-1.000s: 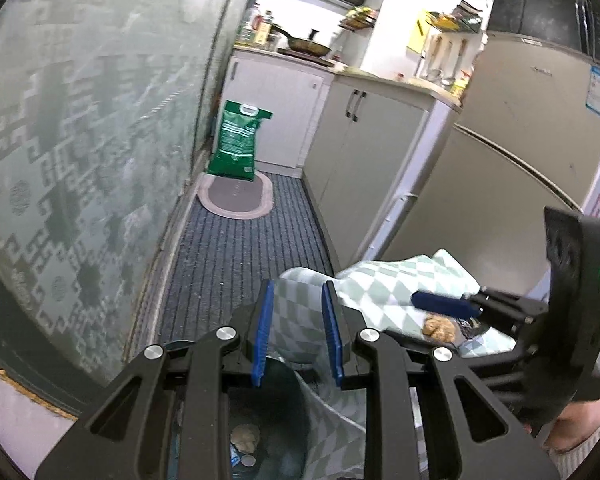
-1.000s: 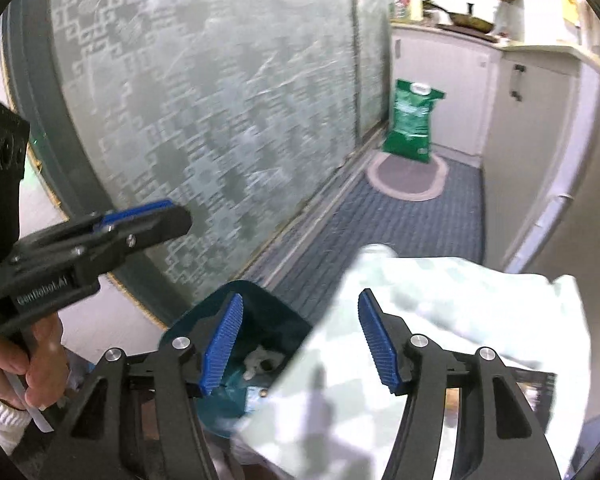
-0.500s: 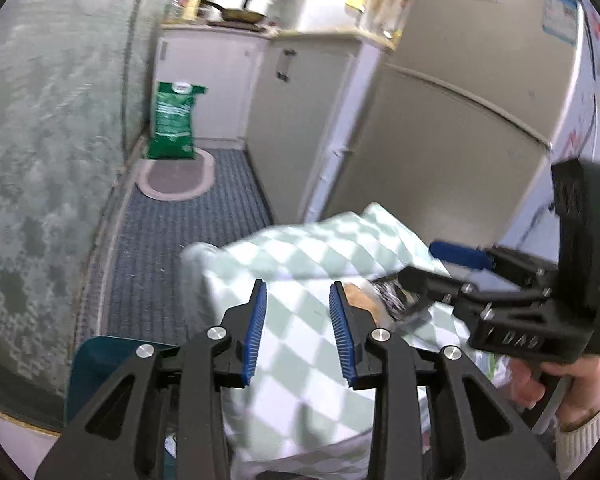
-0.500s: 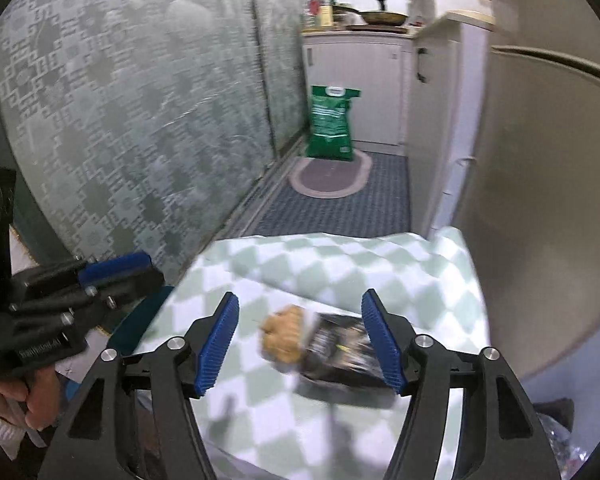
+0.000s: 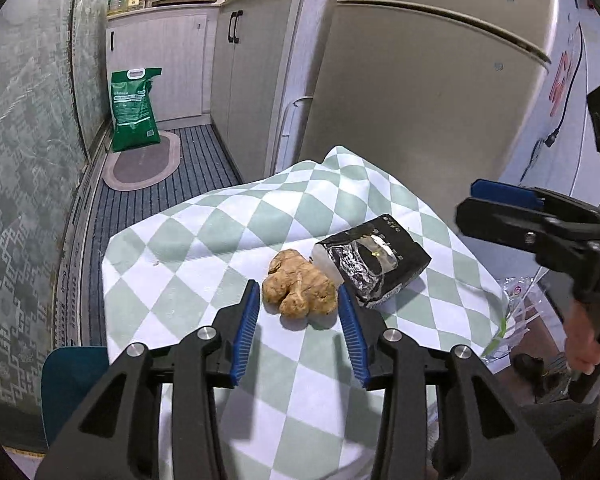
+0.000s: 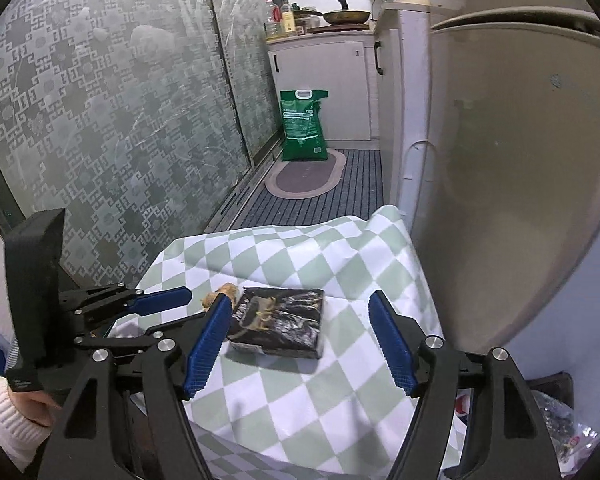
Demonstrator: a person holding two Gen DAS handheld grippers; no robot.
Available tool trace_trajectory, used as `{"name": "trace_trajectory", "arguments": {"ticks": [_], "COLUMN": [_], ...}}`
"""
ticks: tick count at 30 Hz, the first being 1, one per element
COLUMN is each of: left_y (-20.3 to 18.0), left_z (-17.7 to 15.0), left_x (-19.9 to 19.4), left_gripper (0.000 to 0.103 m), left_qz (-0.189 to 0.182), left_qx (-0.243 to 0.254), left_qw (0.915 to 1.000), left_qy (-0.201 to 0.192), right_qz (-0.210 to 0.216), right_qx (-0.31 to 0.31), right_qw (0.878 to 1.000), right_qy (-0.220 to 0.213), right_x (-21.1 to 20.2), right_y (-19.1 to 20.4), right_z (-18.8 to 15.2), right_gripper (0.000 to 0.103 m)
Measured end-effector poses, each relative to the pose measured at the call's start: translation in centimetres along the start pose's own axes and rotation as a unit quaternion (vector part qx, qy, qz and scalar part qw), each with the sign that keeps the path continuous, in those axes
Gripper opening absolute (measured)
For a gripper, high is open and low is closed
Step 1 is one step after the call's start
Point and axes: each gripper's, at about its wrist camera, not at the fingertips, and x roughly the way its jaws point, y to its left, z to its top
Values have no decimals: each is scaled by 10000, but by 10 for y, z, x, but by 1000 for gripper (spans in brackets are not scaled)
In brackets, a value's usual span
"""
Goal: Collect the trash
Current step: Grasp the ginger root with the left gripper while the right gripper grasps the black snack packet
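A knobbly tan piece of ginger (image 5: 300, 289) and a crumpled black wrapper (image 5: 374, 261) lie side by side on a table with a green-and-white checked cloth (image 5: 188, 256). My left gripper (image 5: 299, 326) is open, its blue pads on either side of the ginger, not touching it. My right gripper (image 6: 298, 338) is open wide around the black wrapper (image 6: 278, 322), just above the cloth. In the right wrist view the ginger (image 6: 220, 295) peeks out behind the left finger, and the left gripper (image 6: 164, 298) is at the left.
A teal bin (image 5: 70, 384) stands on the floor left of the table. A fridge (image 5: 420, 92) is right behind the table. A patterned glass door (image 6: 100, 120) runs along the left. A green sack (image 5: 134, 106) and a mat lie down the kitchen aisle.
Both grippers swung from over the teal bin to the table. The left now brackets the ginger, the right brackets the wrapper. Both stay open.
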Motion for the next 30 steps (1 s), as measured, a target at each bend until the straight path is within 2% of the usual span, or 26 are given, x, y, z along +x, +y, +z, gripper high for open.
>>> {"name": "trace_trajectory", "arguments": {"ticks": [7,10,16,24,30], "left_y": [-1,-1,-3,6,27], "left_z": [7,8,9,9,8], "left_x": [15,19,24,5,-12], "left_gripper": [48,48,46,43,43], "left_qz": [70,9,-59,-57,-2], "left_qx": [-63,-80,-99,-139,-307], "left_qw": [10000,10000,9999,9998,9993], "left_qy": [23,30,77,-98,-220], "right_qz": [-50,-61,-112,-199,-212], "right_qx": [102,144,196,29,-171], "right_qw": [9999,9999,9997,9996,9990], "right_qy": [32,47,113,215,356], "right_x": [-4,-5,-2,10,29], "right_y": [-16,-20,-25,-11,8], "right_z": [-7,-10,-15,-15,-16], "right_gripper": [73,76,77,80,81]}}
